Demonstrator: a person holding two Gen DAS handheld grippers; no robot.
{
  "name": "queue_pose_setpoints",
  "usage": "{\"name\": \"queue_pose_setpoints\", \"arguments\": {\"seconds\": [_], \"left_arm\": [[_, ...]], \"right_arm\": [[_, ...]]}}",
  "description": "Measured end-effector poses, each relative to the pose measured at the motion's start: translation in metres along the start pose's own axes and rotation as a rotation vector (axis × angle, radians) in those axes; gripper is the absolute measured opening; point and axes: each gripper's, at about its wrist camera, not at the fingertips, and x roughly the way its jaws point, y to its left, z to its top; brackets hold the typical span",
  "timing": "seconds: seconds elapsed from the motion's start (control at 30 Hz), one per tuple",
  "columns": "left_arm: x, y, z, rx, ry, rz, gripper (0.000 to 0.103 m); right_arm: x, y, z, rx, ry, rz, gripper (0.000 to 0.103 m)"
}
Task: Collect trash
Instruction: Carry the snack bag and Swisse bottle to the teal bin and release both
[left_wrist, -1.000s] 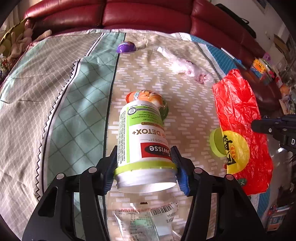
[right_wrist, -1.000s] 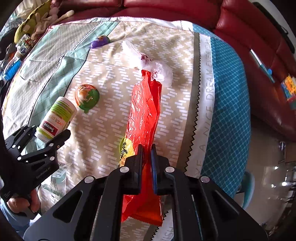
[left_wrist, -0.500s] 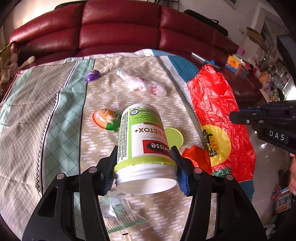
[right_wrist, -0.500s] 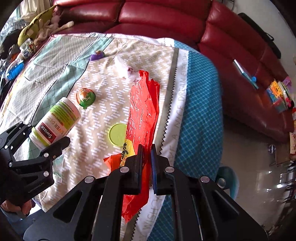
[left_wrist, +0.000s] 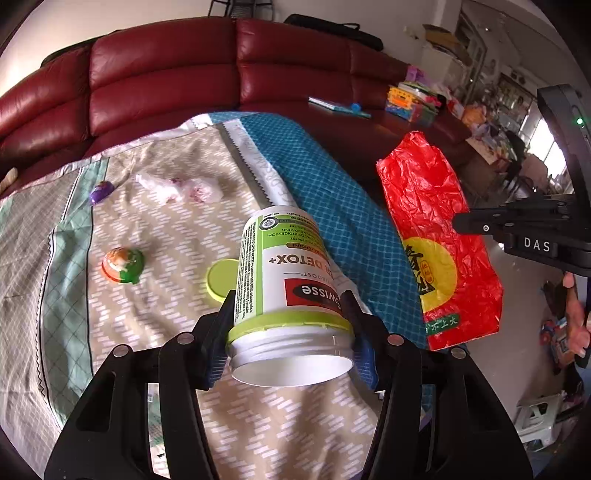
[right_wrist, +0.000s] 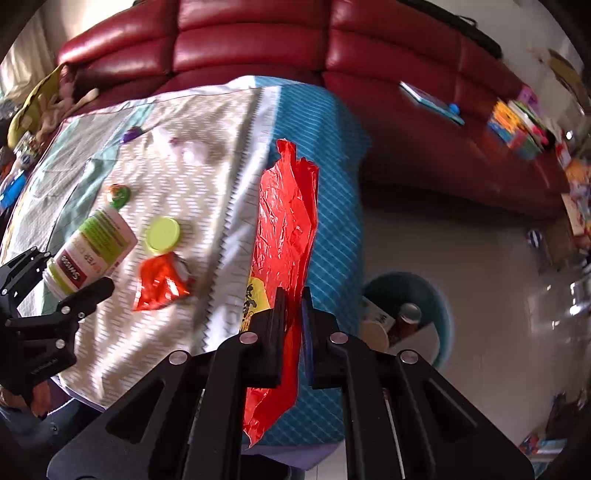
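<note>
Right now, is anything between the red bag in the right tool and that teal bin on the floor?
Nothing visible. The red bag hangs from the right tool over the blanket's edge; the teal bin sits just beyond, across bare floor.

It was a home living room: a red sofa (left_wrist: 221, 81), a quilt (left_wrist: 166, 240), toys (left_wrist: 410, 99) on a side table

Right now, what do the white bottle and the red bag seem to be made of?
The white bottle in the left gripper looks like rigid, smooth plastic: an opaque wall, a moulded threaded neck and a glossy printed label. The red bag, pinched in the right gripper, seems to be thin plastic film: it is shiny, creased all over and hangs limp.
</note>
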Motion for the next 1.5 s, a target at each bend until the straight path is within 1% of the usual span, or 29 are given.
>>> {"name": "queue_pose_setpoints", "arguments": {"seconds": [0.23,0.33,0.43,0.47,0.63,0.77,0.9,1.07,1.2,1.23,1.27,1.33,1.4,1.43,1.47,1.5], "left_arm": [[0.020,-0.051,0.013,0.081,0.030,-0.043,0.056],[0.033,-0.080,0.019,0.134,0.053,-0.065,0.056],[0.048,-0.108,0.025,0.190,0.077,-0.086,0.056],[0.054,-0.116,0.027,0.203,0.084,-0.091,0.056],[0.086,-0.155,0.036,0.261,0.127,-0.139,0.056],[0.111,-0.184,0.042,0.306,0.150,-0.170,0.056],[0.133,-0.202,0.047,0.333,0.177,-0.185,0.056],[0.162,-0.213,0.052,0.343,0.219,-0.187,0.056],[0.180,-0.212,0.053,0.334,0.245,-0.191,0.056],[0.186,-0.213,0.054,0.332,0.251,-0.192,0.056],[0.189,-0.213,0.055,0.330,0.256,-0.194,0.056],[0.196,-0.213,0.055,0.327,0.264,-0.198,0.056],[0.202,-0.215,0.055,0.324,0.274,-0.203,0.056],[0.205,-0.216,0.055,0.325,0.280,-0.206,0.056],[0.208,-0.218,0.055,0.327,0.284,-0.208,0.056],[0.211,-0.222,0.055,0.330,0.289,-0.209,0.056]], "right_arm": [[0.002,-0.071,-0.028,0.126,-0.007,-0.011,0.008],[0.003,-0.100,-0.039,0.172,-0.016,-0.019,0.008],[0.005,-0.134,-0.053,0.229,-0.020,-0.050,0.008],[0.008,-0.149,-0.060,0.254,-0.016,-0.062,0.008],[0.029,-0.197,-0.087,0.345,0.020,-0.086,0.008],[0.046,-0.219,-0.099,0.376,0.053,-0.092,0.008],[0.065,-0.230,-0.099,0.387,0.079,-0.081,0.008],[0.090,-0.235,-0.091,0.386,0.107,-0.049,0.008],[0.107,-0.238,-0.086,0.380,0.130,-0.018,0.011],[0.112,-0.238,-0.085,0.384,0.139,-0.009,0.017],[0.115,-0.240,-0.083,0.386,0.144,-0.004,0.020],[0.121,-0.242,-0.083,0.391,0.153,0.003,0.033],[0.121,-0.244,-0.083,0.397,0.155,0.006,0.040],[0.121,-0.246,-0.083,0.401,0.156,0.003,0.047],[0.120,-0.248,-0.083,0.405,0.156,0.001,0.052],[0.118,-0.250,-0.084,0.411,0.153,-0.002,0.062]]}}
